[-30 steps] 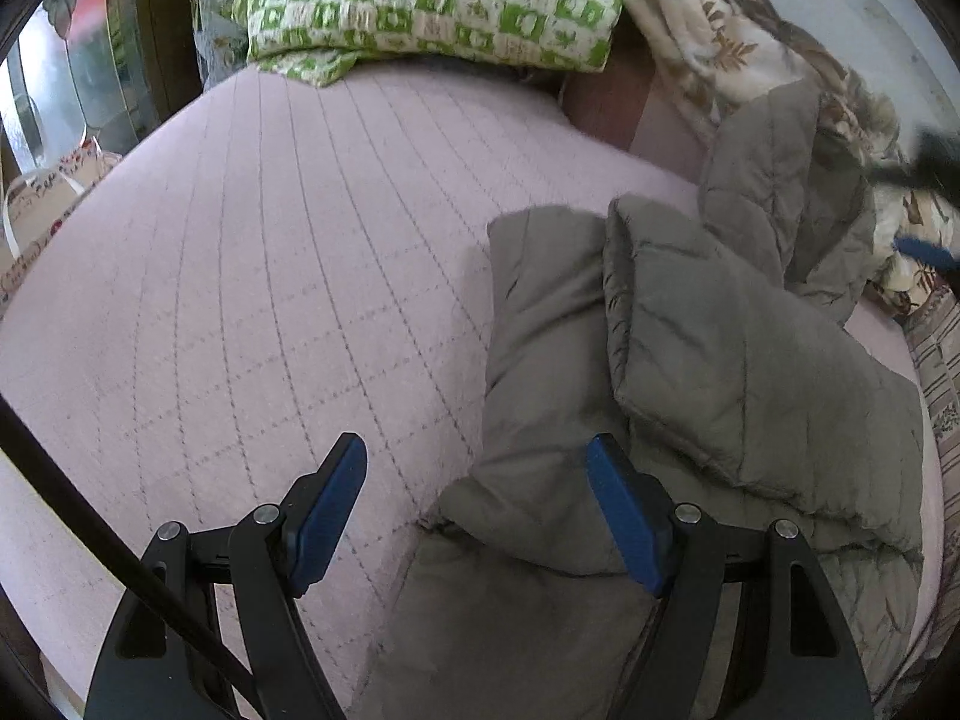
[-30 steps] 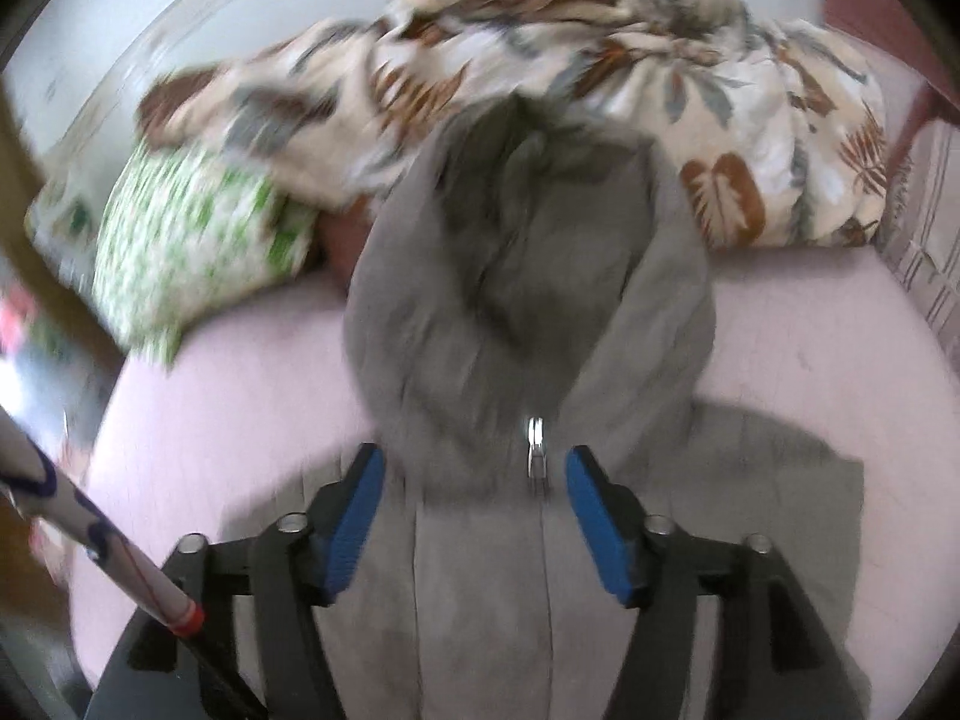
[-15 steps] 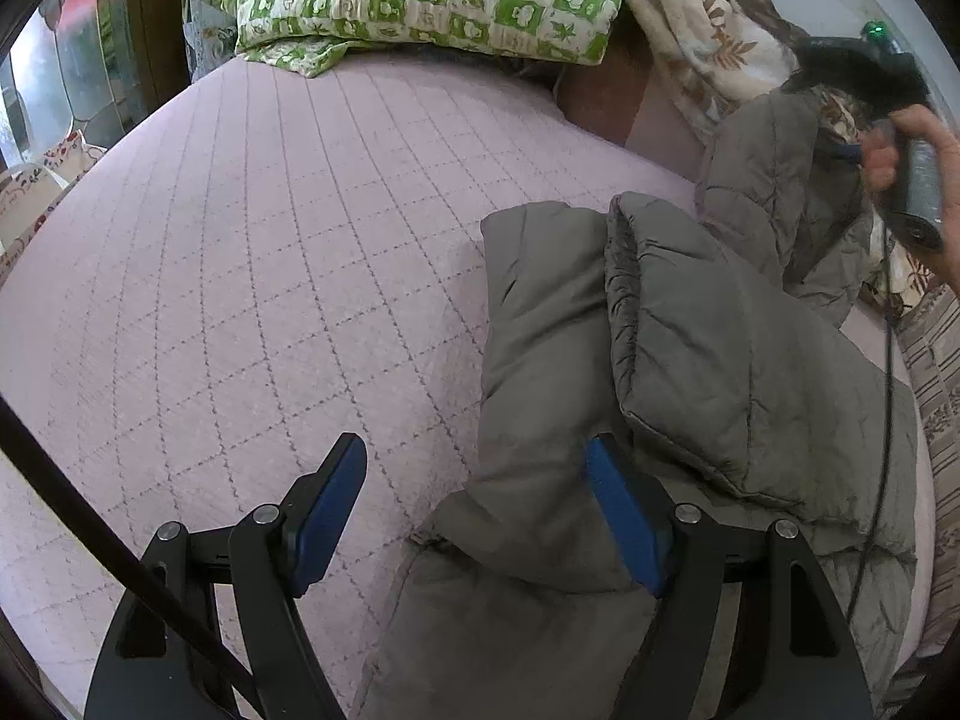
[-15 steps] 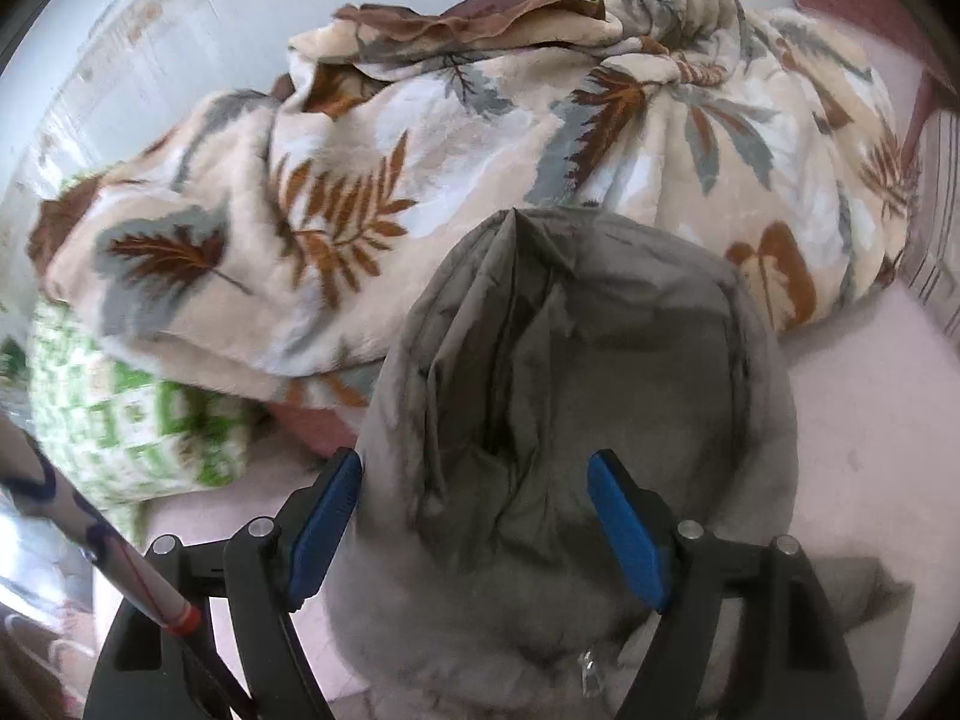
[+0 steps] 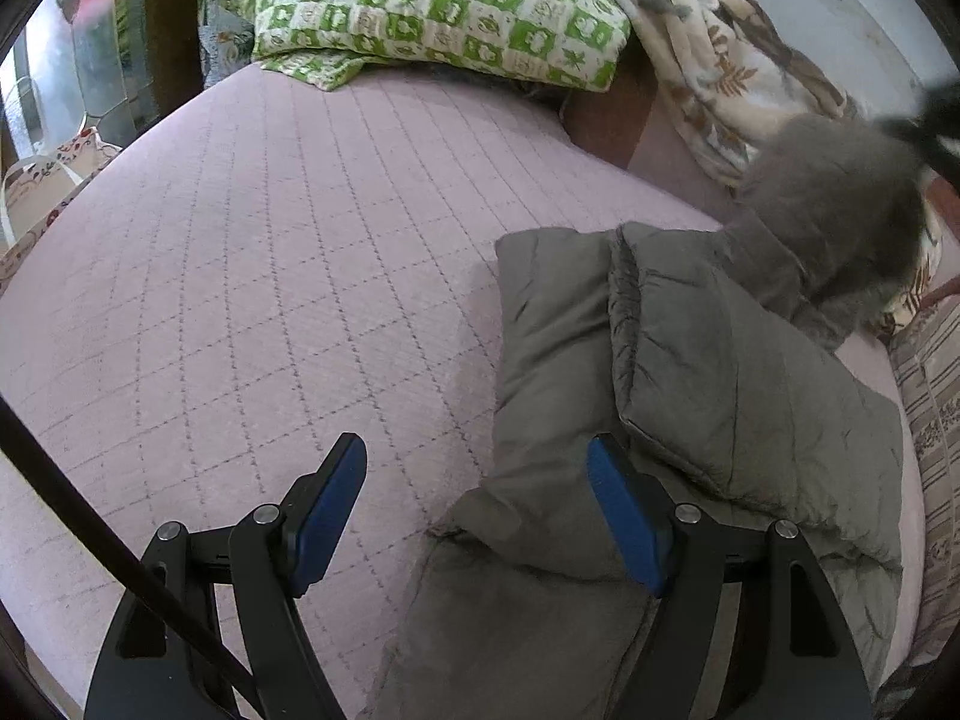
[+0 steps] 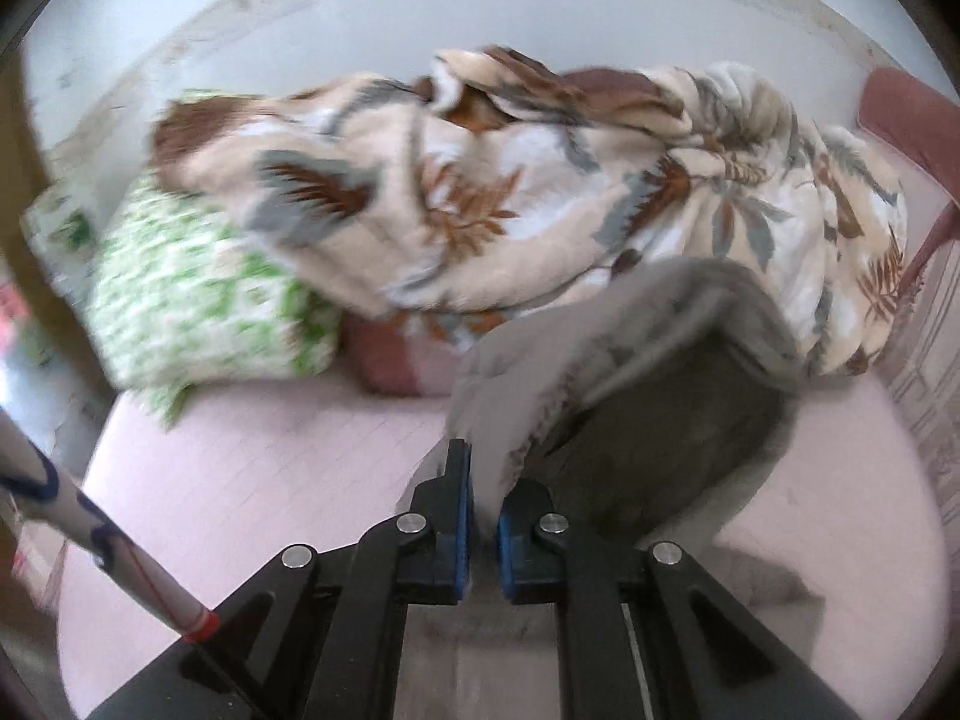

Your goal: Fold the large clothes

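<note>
On the pink bed (image 5: pixel 252 276) we see the grey jacket (image 5: pixel 708 396) lying partly folded, its sleeve laid across the body. Our left gripper (image 5: pixel 477 510) hovers above its near edge, fingers wide apart, holding nothing. Our right gripper (image 6: pixel 483 504) is clamped on the hood (image 6: pixel 648 372), lifted before the leaf blanket (image 6: pixel 540 192) and green pillow (image 6: pixel 198 300).

Bare mattress (image 5: pixel 252 276) leftward; pillow (image 5: pixel 432 12), blanket (image 6: pixel 510 198) block beyond.

We find a home bedroom: a pink quilted bed (image 5: pixel 270 276), green-checked pillow (image 5: pixel 444 6) at 12 o'clock, leaf-print blanket (image 6: pixel 510 198) against the wall.
</note>
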